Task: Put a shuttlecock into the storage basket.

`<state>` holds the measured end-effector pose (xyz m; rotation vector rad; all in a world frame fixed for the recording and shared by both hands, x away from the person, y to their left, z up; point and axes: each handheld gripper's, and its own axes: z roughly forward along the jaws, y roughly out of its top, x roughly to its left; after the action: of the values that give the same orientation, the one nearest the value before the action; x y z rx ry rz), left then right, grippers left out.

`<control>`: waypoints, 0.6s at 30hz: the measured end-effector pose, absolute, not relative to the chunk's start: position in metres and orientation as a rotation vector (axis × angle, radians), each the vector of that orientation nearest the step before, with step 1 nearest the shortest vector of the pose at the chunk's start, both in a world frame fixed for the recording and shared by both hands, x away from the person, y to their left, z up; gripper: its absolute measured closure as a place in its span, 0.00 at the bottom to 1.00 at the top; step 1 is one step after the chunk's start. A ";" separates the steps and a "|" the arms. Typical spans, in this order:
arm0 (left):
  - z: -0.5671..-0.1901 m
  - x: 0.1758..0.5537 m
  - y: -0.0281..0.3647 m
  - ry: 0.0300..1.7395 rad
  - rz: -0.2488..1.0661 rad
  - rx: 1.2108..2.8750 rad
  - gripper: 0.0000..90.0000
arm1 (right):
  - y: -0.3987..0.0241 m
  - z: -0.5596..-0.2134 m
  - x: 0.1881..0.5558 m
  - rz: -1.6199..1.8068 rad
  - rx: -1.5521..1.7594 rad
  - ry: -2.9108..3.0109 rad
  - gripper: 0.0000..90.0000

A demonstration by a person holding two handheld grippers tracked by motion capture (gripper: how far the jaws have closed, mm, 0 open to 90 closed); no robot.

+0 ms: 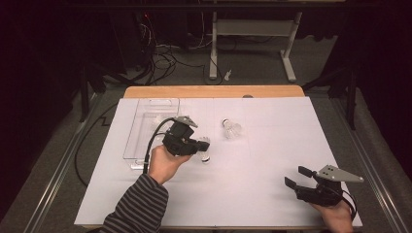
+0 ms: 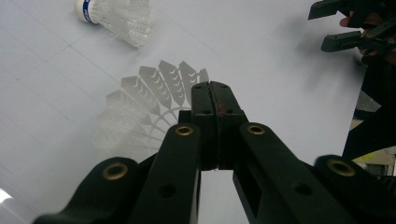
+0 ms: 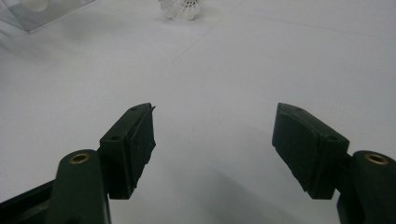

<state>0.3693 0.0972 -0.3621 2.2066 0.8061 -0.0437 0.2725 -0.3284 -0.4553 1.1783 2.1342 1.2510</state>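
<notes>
My left gripper [image 1: 203, 145] [image 2: 212, 95] is left of the table's middle, its jaws pressed together on the feather rim of a white shuttlecock [image 1: 206, 156] [image 2: 140, 105]. The skirt fans out to the left of the jaws in the left gripper view, and the cork end points down toward the white sheet. A second shuttlecock [image 1: 232, 129] [image 2: 116, 16] [image 3: 181, 8] with a blue band lies on its side farther back. My right gripper [image 1: 294, 176] [image 3: 212, 135] rests near the front right edge, jaws wide apart with nothing between them.
A clear plastic box [image 1: 145, 131] [image 3: 42, 14] stands at the left of the white sheet [image 1: 272, 145], just behind my left hand, with something white inside. Table legs and cables lie on the floor beyond the wooden table edge [image 1: 214, 91].
</notes>
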 end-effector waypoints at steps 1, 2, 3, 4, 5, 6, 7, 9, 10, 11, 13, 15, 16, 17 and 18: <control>-0.362 0.369 0.098 0.808 -0.043 2.204 1.00 | -0.328 -0.455 0.272 1.251 1.178 2.134 0.34; -0.362 0.369 0.100 0.808 -0.043 2.202 1.00 | -0.328 -0.455 0.272 1.252 1.177 2.134 0.34; -0.362 0.368 0.100 0.811 -0.041 2.199 1.00 | -0.329 -0.455 0.272 1.251 1.178 2.134 0.34; -0.362 0.368 0.102 0.813 -0.038 2.197 1.00 | -0.329 -0.455 0.272 1.252 1.178 2.133 0.34; -0.361 0.368 0.103 0.815 -0.037 2.195 1.00 | -0.329 -0.455 0.272 1.252 1.178 2.132 0.34; -0.361 0.367 0.104 0.816 -0.033 2.194 1.00 | -0.329 -0.455 0.272 1.252 1.179 2.133 0.34; -0.360 0.367 0.105 0.818 -0.030 2.190 1.00 | -0.329 -0.455 0.273 1.251 1.178 2.134 0.34; -0.359 0.366 0.108 0.821 -0.025 2.185 1.00 | -0.328 -0.455 0.273 1.252 1.177 2.134 0.34; -0.358 0.365 0.109 0.823 -0.023 2.180 1.00 | -0.328 -0.455 0.272 1.251 1.179 2.134 0.34; -0.358 0.365 0.110 0.823 -0.024 2.180 1.00 | -0.329 -0.455 0.273 1.252 1.179 2.133 0.34; -0.358 0.365 0.113 0.829 -0.022 2.179 1.00 | -0.328 -0.455 0.272 1.251 1.179 2.134 0.34; -0.358 0.364 0.115 0.835 -0.019 2.173 1.00 | -0.328 -0.455 0.272 1.251 1.178 2.134 0.34; -0.358 0.364 0.116 0.835 -0.018 2.172 1.00 | -0.328 -0.455 0.273 1.251 1.179 2.135 0.34; -0.358 0.363 0.117 0.838 -0.016 2.169 1.00 | -0.328 -0.455 0.273 1.251 1.180 2.135 0.34; -0.357 0.363 0.118 0.839 -0.016 2.167 1.00 | -0.328 -0.455 0.273 1.250 1.181 2.135 0.34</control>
<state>0.3632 0.1175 -0.3574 2.1667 0.8387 -0.0159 0.2725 -0.3283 -0.4553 1.1809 2.1351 1.2505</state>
